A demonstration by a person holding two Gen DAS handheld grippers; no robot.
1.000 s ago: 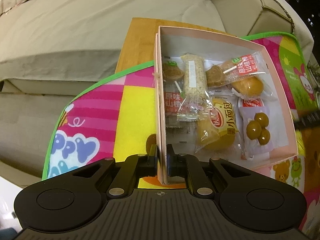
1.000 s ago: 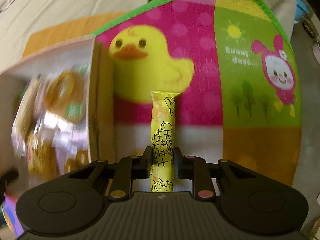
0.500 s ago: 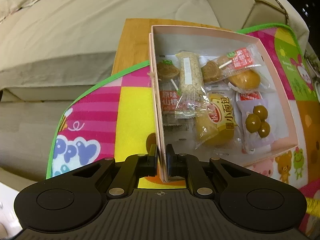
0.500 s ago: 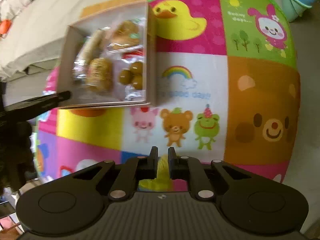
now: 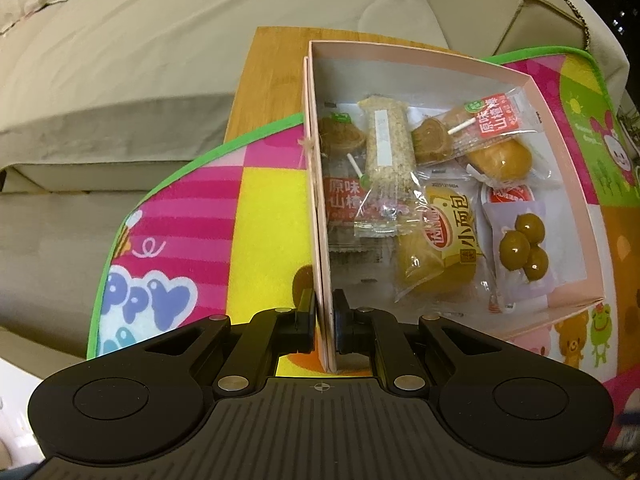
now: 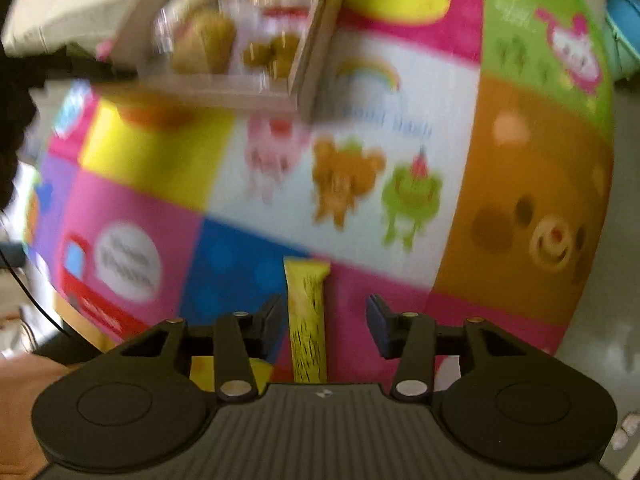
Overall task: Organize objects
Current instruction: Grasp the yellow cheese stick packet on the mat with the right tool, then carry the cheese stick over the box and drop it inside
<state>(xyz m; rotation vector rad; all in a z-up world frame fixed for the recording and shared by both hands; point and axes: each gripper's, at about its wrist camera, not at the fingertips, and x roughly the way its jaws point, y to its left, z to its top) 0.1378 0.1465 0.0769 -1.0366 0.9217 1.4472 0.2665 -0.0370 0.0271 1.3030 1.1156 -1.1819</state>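
A pale pink box [image 5: 420, 50] stands on a colourful play mat [image 5: 192, 216]. My left gripper [image 5: 324, 312] is shut on its near left wall. Inside lie a wrapped bun [image 5: 440, 240], a packet of green balls [image 5: 520, 240], a cereal bar [image 5: 388, 148] and hawthorn lollipops [image 5: 496, 120]. In the blurred right wrist view the box [image 6: 308, 64] sits at the upper left. My right gripper [image 6: 324, 320] points down over the near part of the mat, and its jaws are opening. A yellow cheese stick [image 6: 306, 320] stands between them, close to the left finger and apart from the right one.
A wooden board [image 5: 272, 64] lies under the box's far end. Beige sofa cushions [image 5: 140, 52] run behind and to the left of the mat. A blue bucket [image 6: 626, 36] stands off the mat's right edge [image 6: 600, 92].
The right gripper has travelled from beside the box towards the near part of the mat, and its jaws have parted around the cheese stick. The left gripper has kept its grip on the box wall.
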